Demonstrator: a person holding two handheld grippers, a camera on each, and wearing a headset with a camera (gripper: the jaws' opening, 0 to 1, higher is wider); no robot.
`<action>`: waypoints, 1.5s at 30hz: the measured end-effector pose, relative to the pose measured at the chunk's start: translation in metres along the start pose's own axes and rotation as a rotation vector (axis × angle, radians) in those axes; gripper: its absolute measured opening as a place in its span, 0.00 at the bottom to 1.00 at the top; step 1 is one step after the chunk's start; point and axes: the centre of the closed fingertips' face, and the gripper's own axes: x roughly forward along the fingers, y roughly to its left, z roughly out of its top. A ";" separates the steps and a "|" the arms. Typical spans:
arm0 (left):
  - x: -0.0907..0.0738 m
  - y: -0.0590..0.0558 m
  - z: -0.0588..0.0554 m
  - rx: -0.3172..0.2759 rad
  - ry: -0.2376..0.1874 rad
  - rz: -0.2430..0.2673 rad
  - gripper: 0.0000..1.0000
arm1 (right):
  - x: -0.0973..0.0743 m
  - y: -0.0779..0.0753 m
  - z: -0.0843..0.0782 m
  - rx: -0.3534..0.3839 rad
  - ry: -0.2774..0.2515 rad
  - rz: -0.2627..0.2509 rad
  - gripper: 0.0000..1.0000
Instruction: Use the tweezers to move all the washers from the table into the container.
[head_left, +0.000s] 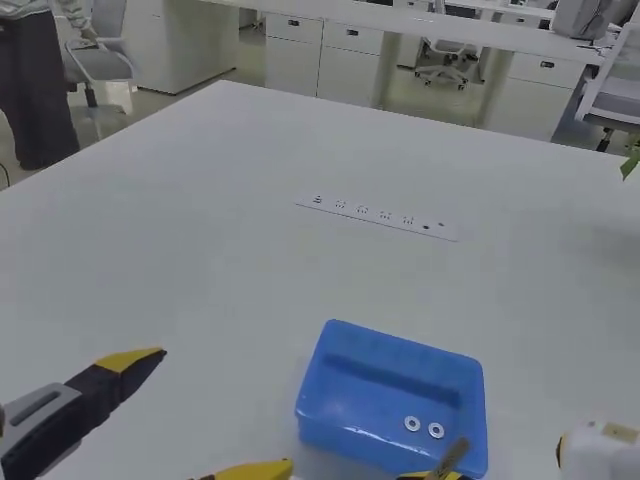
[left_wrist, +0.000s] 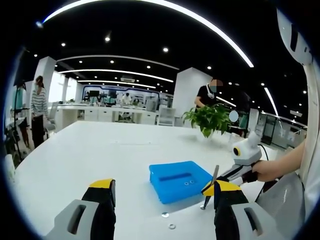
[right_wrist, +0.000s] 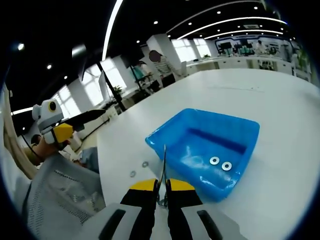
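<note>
A blue container (head_left: 390, 390) sits near the table's front edge with two washers (head_left: 424, 427) inside. In the right gripper view it (right_wrist: 205, 142) holds the same pair (right_wrist: 220, 163). Two more washers (right_wrist: 139, 169) lie on the table beside it, just ahead of my left gripper (left_wrist: 168, 220). My right gripper (right_wrist: 162, 186) is shut on the tweezers (right_wrist: 163, 165), whose tips point down over the table next to the container's near wall. My left gripper (left_wrist: 161, 186) stands wide open with nothing between its jaws, left of the container (head_left: 190, 415).
A flush power strip (head_left: 380, 215) lies in the white table (head_left: 200, 230) beyond the container. A potted plant (left_wrist: 210, 120) stands at the table's far side with a person behind it. Office chairs and cabinets (head_left: 330, 50) line the back.
</note>
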 end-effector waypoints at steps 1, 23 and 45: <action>0.000 0.000 0.000 0.001 0.000 0.000 0.82 | 0.001 0.002 -0.001 -0.020 0.009 0.002 0.04; 0.000 -0.003 0.001 0.020 -0.002 -0.009 0.81 | 0.006 0.021 -0.010 -0.367 0.095 -0.024 0.03; 0.003 0.009 -0.010 0.134 0.068 0.073 0.83 | 0.009 0.013 -0.003 -0.223 0.017 -0.081 0.03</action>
